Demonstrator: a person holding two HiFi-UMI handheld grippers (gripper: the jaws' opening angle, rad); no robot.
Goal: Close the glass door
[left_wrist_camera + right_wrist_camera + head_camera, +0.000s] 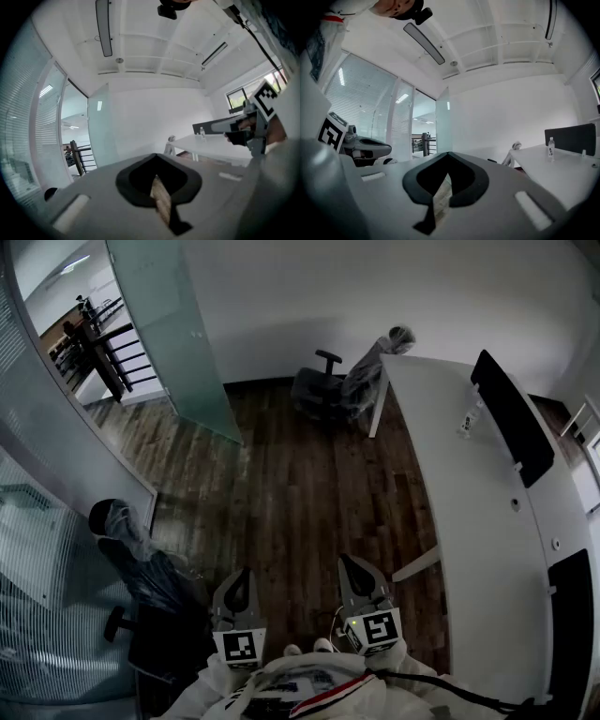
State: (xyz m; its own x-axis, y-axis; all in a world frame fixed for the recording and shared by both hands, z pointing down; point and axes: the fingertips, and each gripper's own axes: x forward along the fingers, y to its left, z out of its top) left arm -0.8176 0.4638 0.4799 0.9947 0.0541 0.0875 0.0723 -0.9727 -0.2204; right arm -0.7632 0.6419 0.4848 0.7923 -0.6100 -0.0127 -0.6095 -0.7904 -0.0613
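The left hand-held gripper (pixel 240 583) and the right hand-held gripper (pixel 354 570) are held low, close to the person's body, side by side and a little apart, both pointing level ahead. Each has its jaws pressed together with nothing between them, and each marker cube faces upward

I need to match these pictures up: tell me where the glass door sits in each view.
Head view: glass door at upper left, standing open.
Left gripper view: left of centre, beside the doorway.
Right gripper view: just left of centre.
Shared landmark: the bottle on the white desk.
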